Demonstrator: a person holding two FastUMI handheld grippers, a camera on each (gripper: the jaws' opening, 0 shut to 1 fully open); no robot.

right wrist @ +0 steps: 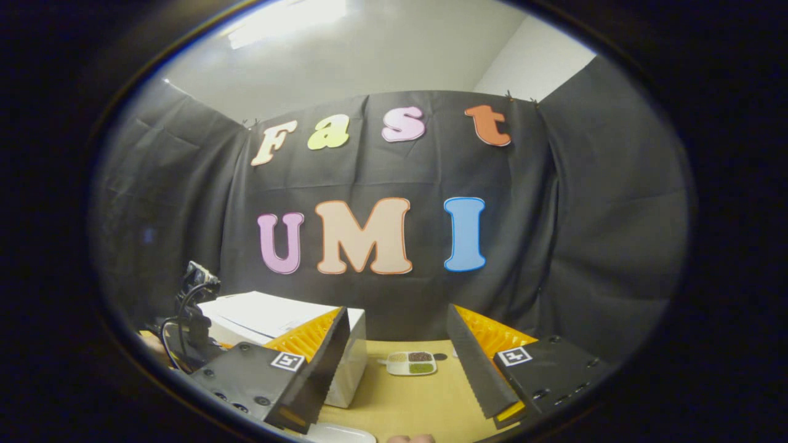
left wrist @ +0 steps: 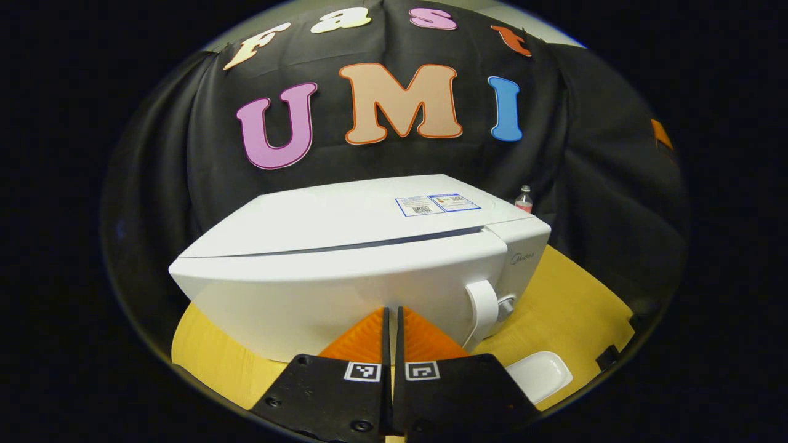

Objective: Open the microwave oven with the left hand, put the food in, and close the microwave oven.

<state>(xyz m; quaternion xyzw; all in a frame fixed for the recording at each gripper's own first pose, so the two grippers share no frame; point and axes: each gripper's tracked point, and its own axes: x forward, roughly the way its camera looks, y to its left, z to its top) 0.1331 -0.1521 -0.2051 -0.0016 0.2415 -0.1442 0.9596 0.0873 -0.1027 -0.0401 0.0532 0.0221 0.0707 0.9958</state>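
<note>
White microwave (left wrist: 345, 277) stands shut on the counter (left wrist: 572, 295). Left tool (left wrist: 392, 332), fingers nearly together and empty, faces its door left of the handle (left wrist: 483, 307); opening comes first. Right tool (right wrist: 397, 369) gapes wide, empty, with the food tray (right wrist: 412, 363) beyond.

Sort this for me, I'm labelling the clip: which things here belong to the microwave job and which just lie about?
Job:
microwave oven, door shut
door handle
left gripper, shut
right gripper, open
divided food dish

Lying about:
small bottle behind the oven
white tray on the table
</note>
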